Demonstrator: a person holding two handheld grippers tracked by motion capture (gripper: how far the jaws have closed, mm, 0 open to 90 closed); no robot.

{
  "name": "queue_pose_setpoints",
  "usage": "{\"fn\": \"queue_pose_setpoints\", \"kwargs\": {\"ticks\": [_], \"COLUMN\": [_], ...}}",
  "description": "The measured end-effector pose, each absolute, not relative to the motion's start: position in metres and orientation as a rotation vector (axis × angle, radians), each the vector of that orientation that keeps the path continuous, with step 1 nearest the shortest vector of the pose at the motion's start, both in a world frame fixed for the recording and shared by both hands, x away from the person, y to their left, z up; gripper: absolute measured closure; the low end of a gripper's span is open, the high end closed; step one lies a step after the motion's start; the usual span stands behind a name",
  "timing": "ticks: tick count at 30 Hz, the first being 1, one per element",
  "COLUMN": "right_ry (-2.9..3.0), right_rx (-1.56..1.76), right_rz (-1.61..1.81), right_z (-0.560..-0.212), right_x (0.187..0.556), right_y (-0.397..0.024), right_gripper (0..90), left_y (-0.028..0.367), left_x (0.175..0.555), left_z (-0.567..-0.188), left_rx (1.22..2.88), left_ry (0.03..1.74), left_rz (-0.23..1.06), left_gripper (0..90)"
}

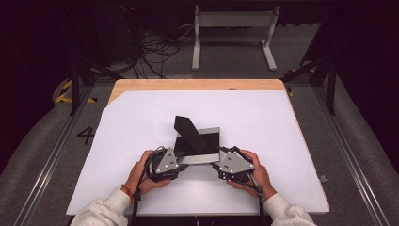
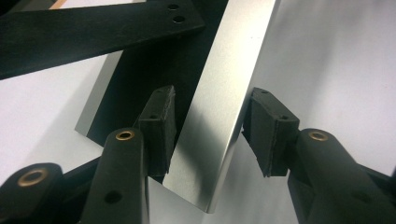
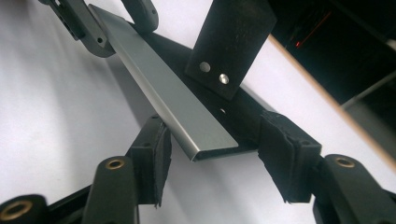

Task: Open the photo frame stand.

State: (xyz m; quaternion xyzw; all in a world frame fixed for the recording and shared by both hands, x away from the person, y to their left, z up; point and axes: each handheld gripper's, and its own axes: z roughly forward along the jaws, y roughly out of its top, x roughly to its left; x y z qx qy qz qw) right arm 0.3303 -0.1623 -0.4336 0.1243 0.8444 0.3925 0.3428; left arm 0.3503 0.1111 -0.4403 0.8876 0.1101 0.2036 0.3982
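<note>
Tongs are working at both near corners of a flat metal frame that is lying on the white table, close to your edge. Your left tongs are standing spread astride the frame's silver rim, one pad against its dark inner side and the other just clear, probably to steady that end. Your right tongs are likewise standing apart around the opposite corner, gripping nothing yet. A black stand leg is rising tilted from the frame's back, likely why you are bracing both ends. From the high view you are seeing the whole layout and both hands; the right gripper view is adding the two rivets fixing the leg, while the left gripper view is showing the rim's folded profile.
</note>
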Motion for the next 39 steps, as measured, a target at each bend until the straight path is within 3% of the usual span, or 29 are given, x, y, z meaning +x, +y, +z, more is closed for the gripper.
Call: {"fn": "queue_pose_setpoints", "kwargs": {"ticks": [10, 20, 27, 31, 34, 39], "right_ry": [2.196, 2.242, 2.250, 2.250, 2.254, 2.246], "right_rx": [0.332, 0.402, 0.437, 0.446, 0.438, 0.440], "right_rz": [1.038, 1.124, 1.159, 1.171, 1.171, 1.180], "right_z": [-0.437, -0.440, -0.440, -0.440, -0.440, -0.440], "right_x": [0.332, 0.338, 0.341, 0.341, 0.340, 0.340], "right_y": [-0.169, -0.172, -0.176, -0.176, -0.175, -0.175], "right_gripper": [63.7, 65.0, 65.8, 66.1, 66.2, 66.5], "left_y": [0.124, 0.152, 0.162, 0.160, 0.156, 0.155], "left_x": [0.355, 0.360, 0.374, 0.380, 0.379, 0.380], "left_z": [-0.430, -0.426, -0.440, -0.447, -0.448, -0.448], "left_rx": [2.156, 2.113, 2.133, 2.163, 2.179, 2.173], "left_ry": [0.316, 0.376, 0.420, 0.416, 0.383, 0.389], "left_rz": [0.490, 0.509, 0.456, 0.481, 0.518, 0.531], "left_gripper": [53.4, 38.8, 35.8, 43.4, 55.6, 62.2]}}
